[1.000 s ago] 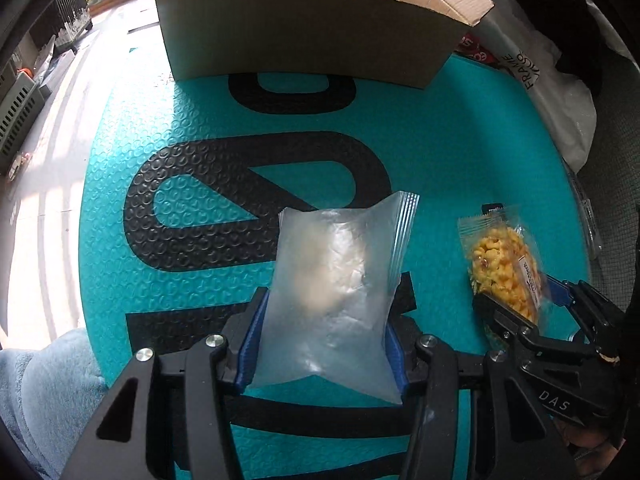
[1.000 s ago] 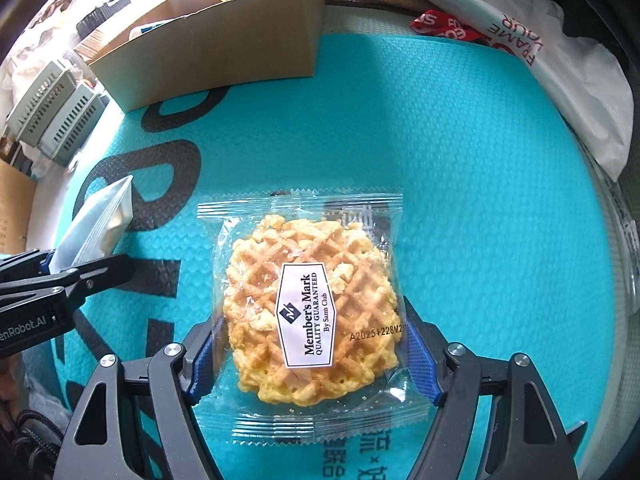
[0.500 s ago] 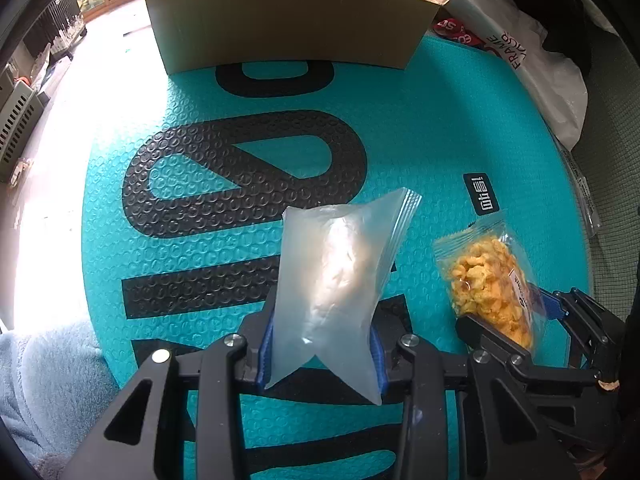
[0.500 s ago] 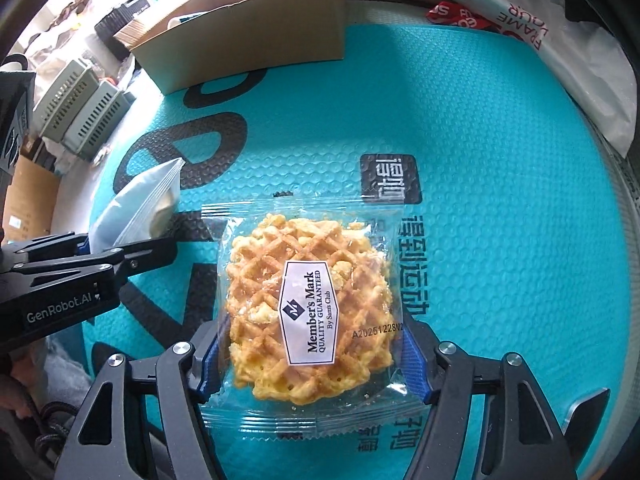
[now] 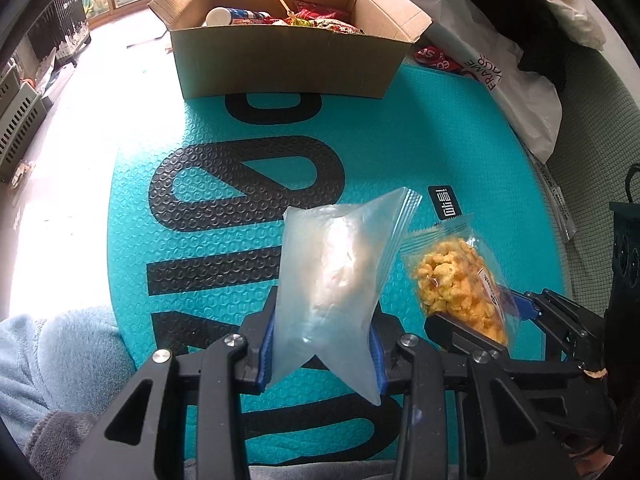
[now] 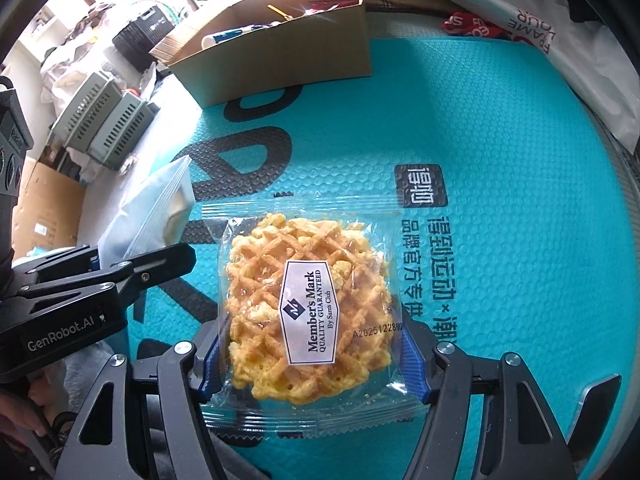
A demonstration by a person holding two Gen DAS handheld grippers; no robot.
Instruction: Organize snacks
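My left gripper [image 5: 320,344] is shut on a clear zip bag [image 5: 336,276] with a pale snack inside, held above the teal mat [image 5: 400,140]. My right gripper [image 6: 310,354] is shut on a wrapped waffle snack [image 6: 308,304] with a Member's Mark label, also held above the mat. In the left wrist view the waffle pack [image 5: 460,284] and right gripper [image 5: 516,316] sit just to the right. In the right wrist view the zip bag [image 6: 148,212] and left gripper [image 6: 96,276] are at the left. An open cardboard box [image 5: 288,64] holding several snacks stands at the far end of the mat.
A white plastic bag [image 5: 516,76] lies at the far right beside a red packet [image 5: 436,60]. Grey crates [image 6: 104,120] and a brown carton [image 6: 44,204] stand on the floor to the left. A light blue fabric [image 5: 52,352] lies at the near left.
Both grippers have risen and pulled back with their packs held. The box now appears farther away and its contents show from above.
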